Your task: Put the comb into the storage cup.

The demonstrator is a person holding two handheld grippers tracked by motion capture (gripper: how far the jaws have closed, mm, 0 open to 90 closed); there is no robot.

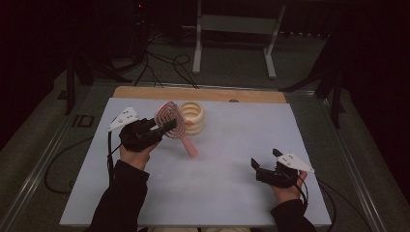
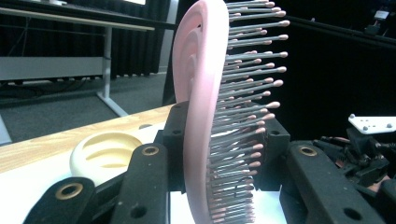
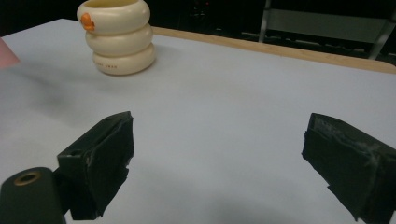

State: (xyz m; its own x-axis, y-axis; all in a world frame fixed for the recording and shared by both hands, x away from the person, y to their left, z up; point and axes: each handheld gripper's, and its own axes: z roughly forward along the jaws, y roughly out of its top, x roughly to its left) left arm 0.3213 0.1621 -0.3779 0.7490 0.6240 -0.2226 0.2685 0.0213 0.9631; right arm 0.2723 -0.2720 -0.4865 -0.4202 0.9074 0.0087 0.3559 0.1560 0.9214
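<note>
Count: one pink hairbrush (image 1: pixel 173 122), one cream ringed holder (image 1: pixel 193 117), two hand-held grippers.

Left gripper (image 1: pixel 170 124): clamped on the hairbrush at the head, jaws pressing back and bristle side, seen close up in the left gripper view (image 2: pixel 205 116). Brush head raised and on edge, pink handle (image 1: pixel 189 146) slanting down toward the table centre. Grey bristles with pink tips (image 2: pixel 247 93) pointing right in that view. Head just beside the holder; touching or not, can't tell.

Right gripper (image 1: pixel 264 159): jaws wide apart, nothing between them, near the right front of the table, well apart from brush and holder. Same in the right gripper view (image 3: pixel 219 154): bare sheet between the two black pads.

Holder: three stacked rings, open top, small orange mark (image 3: pixel 87 21) on the upper ring. Small dark print on the bottom ring (image 3: pixel 110 66), too small to read. No other legible writing.

Surface: pale blue-grey sheet (image 1: pixel 217 174) over a wooden tabletop, wood strip (image 1: pixel 145 92) showing along the far edge.

Room: dark, grey floor, black cables (image 1: pixel 164 65) trailing behind the table, white metal frame (image 1: pixel 234 29) beyond, black curtains at the back.
</note>
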